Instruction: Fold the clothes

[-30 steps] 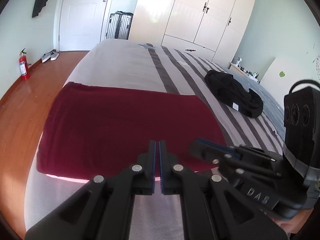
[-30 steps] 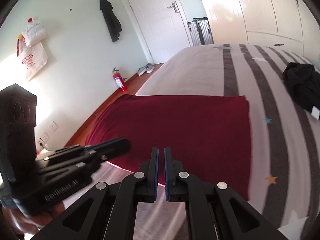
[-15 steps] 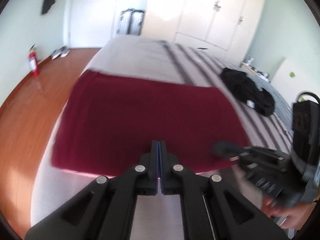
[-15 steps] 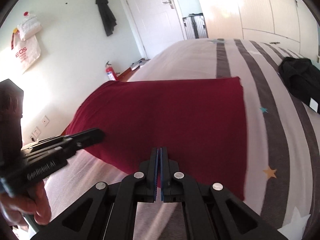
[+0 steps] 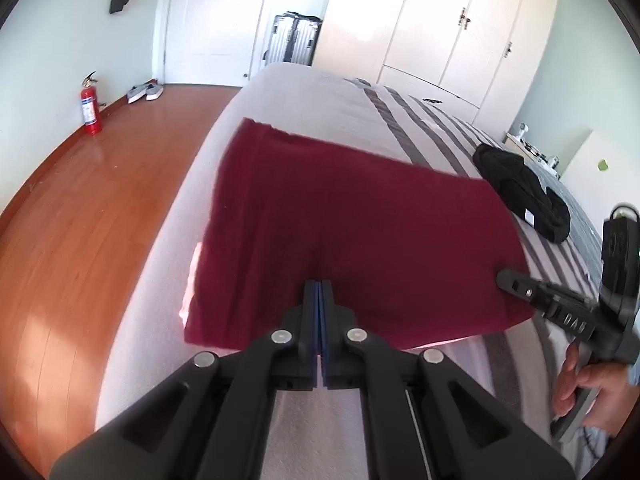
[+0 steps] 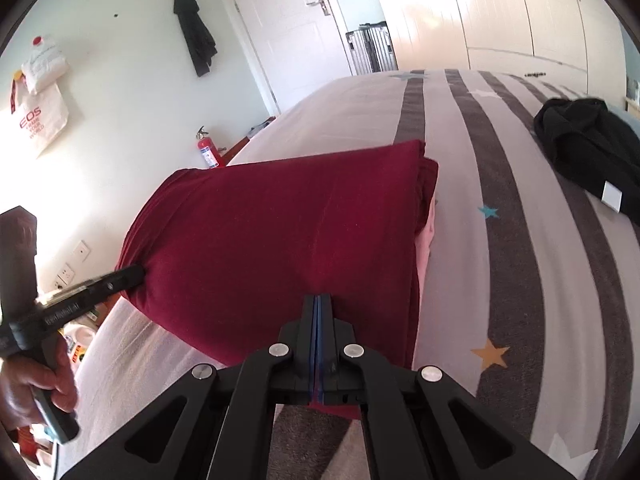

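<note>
Red cloth (image 6: 280, 236) on near left part of striped bed (image 6: 516, 240), raised. Left gripper (image 5: 319, 292) and right gripper (image 6: 317, 308) both clamped on its near edge.

Each camera rides on its own gripper, looking forward and down along the closed fingers, close over the bed (image 5: 304, 92). Both views share the red cloth (image 5: 360, 232), the black garment (image 6: 584, 148) and the far door (image 5: 208, 20).

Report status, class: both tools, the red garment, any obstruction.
Left tool and right tool shut, tips over red garment. Garment folded on bed. Black clothing lies apart, clear.
</note>
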The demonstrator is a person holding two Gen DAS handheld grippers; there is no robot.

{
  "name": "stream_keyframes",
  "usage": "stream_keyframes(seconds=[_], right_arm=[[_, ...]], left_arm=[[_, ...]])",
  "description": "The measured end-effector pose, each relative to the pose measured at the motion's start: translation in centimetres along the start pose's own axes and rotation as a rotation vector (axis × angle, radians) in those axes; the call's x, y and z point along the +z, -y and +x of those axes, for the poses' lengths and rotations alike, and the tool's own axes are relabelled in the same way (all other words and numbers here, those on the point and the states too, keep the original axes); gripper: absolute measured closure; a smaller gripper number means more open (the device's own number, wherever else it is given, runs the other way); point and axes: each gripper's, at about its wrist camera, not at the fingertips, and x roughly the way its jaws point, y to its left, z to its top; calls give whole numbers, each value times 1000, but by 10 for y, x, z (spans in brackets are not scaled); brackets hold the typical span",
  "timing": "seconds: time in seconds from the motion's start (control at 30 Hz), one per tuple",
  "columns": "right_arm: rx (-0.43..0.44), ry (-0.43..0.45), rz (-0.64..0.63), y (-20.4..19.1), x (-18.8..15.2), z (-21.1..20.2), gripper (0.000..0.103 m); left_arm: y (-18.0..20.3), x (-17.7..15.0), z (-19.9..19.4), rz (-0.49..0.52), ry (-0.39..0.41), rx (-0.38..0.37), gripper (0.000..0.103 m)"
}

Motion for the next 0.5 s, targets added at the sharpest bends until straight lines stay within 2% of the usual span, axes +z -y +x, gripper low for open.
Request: stream_keyframes(seconds=[0.07, 0.13, 0.23, 0.27, 0.3, 0.4, 0.5], right_arm=[[-16, 22, 8, 5, 7, -6, 103], [-41, 41, 36, 15, 13, -10, 103], [-81, 15, 75, 30, 7, -11, 103], [-97, 5, 85, 36, 8, -9, 102], [-113, 1, 97, 42, 10, -9, 94], [-140, 38, 108, 48, 26, -17, 94], [-112, 65, 36, 28, 44, -13, 94]], left_arm=[[-8, 0, -9, -10, 19, 15, 101], [-18, -3, -2, -12, -2, 23, 101], [-27, -4, 8, -9, -30, 33, 101], [-25, 1, 5, -18, -20, 42, 101], [-23, 6, 1, -34, -3, 50, 101], [-18, 28, -9, -51, 60, 53, 101], [-11, 49, 8, -3, 51, 33, 101]])
